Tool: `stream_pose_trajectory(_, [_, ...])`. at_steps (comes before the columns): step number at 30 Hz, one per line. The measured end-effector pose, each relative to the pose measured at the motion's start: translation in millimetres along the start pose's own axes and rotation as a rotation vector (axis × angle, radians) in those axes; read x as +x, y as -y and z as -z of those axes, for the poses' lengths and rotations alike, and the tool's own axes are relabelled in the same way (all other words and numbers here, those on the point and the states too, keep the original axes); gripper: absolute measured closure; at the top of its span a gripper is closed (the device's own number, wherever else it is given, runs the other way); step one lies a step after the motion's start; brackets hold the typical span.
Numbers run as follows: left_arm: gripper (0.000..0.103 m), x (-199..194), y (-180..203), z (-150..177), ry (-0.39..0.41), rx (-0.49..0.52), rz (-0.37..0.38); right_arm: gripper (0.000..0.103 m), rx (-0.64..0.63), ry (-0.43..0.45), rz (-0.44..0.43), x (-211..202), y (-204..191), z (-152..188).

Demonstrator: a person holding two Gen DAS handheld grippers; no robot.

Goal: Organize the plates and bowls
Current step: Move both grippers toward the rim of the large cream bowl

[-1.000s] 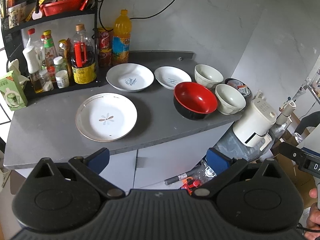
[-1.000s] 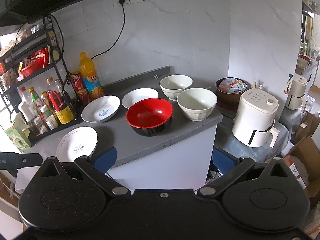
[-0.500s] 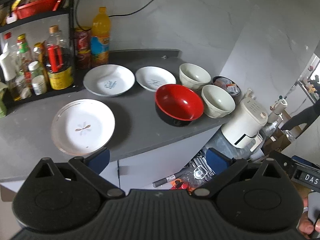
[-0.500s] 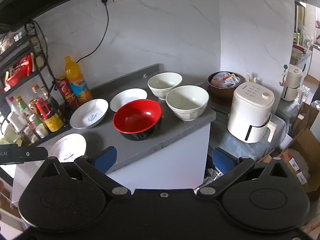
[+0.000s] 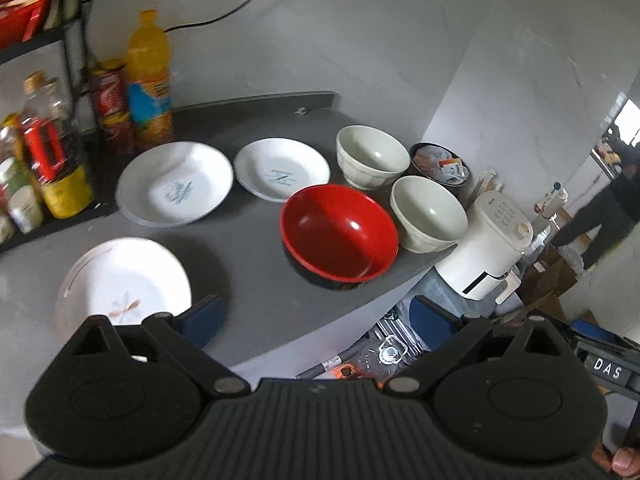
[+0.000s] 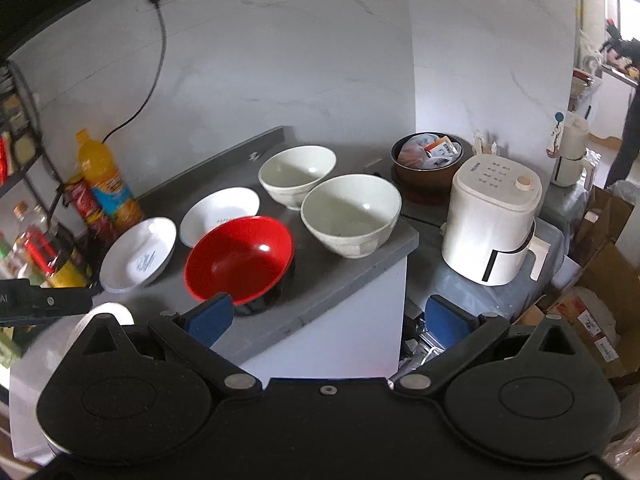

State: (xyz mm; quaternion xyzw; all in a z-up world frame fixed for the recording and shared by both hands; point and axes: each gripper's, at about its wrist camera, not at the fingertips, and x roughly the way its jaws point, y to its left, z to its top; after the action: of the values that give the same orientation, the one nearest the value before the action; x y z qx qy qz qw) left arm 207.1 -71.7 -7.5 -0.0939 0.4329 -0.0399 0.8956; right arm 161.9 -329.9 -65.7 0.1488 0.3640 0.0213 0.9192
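Evidently both the left tongs (image 5: 316, 314) and right tongs (image 6: 328, 316) gape wide, holding and touching nothing.

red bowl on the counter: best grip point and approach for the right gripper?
Probably the red bowl's near rim, one finger inside and one outside, coming from above on the counter-edge side. It sits upright and empty, the wall flares too wide to span, and the cream bowl crowds its right. The right gripper is open.

The right gripper (image 6: 326, 316) stands open before the counter (image 6: 320, 280), red bowl (image 6: 240, 258) nearest, two white bowls (image 6: 352, 212) behind.
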Motion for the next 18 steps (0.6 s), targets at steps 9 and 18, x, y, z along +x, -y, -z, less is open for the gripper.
stream_pose_trajectory(9, [0.010, 65, 14, -53, -0.022, 0.082, 0.060, 0.006, 0.102, 0.005, 0.053, 51, 4, -24])
stream_pose_trajectory(18, [0.026, 137, 38, -91, -0.073, 0.148, 0.149, 0.027, 0.201, 0.001, 0.115, 101, 18, -40])
